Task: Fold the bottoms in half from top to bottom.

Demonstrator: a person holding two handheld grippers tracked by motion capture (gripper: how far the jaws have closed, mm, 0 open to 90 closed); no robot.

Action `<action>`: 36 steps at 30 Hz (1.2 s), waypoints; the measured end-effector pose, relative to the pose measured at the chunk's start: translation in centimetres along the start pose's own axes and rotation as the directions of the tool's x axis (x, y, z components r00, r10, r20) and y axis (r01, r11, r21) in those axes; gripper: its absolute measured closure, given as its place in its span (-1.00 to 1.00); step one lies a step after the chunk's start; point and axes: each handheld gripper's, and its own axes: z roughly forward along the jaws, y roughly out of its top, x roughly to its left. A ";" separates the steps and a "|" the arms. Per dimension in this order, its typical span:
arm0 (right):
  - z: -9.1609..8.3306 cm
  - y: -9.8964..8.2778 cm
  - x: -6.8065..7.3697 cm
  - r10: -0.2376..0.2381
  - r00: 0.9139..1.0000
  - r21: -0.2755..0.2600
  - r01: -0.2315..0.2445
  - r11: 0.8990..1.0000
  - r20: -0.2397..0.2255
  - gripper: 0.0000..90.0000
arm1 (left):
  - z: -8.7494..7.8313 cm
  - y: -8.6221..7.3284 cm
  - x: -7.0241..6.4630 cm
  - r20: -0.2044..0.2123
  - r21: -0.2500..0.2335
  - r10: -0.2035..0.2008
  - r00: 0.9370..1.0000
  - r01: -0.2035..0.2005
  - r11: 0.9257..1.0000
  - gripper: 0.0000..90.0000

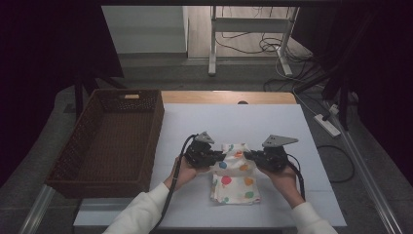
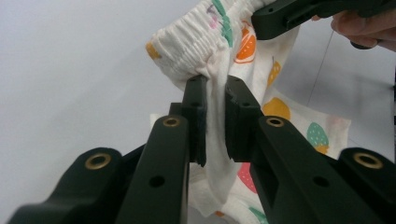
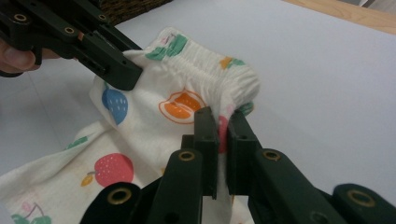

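Observation:
A small white garment [image 1: 235, 175] printed with coloured fruit lies on the white table top [image 1: 229, 122], its gathered elastic waistband [image 2: 196, 42] lifted off the surface. My left gripper [image 1: 220, 157] is shut on the waistband's left end, the cloth [image 2: 215, 130] pinched between its black pads. My right gripper [image 1: 247, 155] is shut on the waistband's right end [image 3: 238, 86], cloth squeezed between its jaws. In the left gripper view the right gripper [image 2: 266, 21] shows at the top right. In the right gripper view the left gripper [image 3: 123, 74] bites the far corner at the upper left.
A dark wicker basket [image 1: 83, 146] stands open on the left, beside the table top. A wooden strip [image 1: 229, 96] runs along the far edge. Beyond it are a metal stand [image 1: 251, 24], cables on the floor and a power strip [image 1: 327, 124] at the right.

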 end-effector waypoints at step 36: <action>-0.5 -2.2 2.0 -0.015 1.000 0.055 0.016 0.998 -0.018 0.85 | 0.8 -1.8 -0.6 0.034 0.059 0.002 0.999 -0.004 0.998 0.74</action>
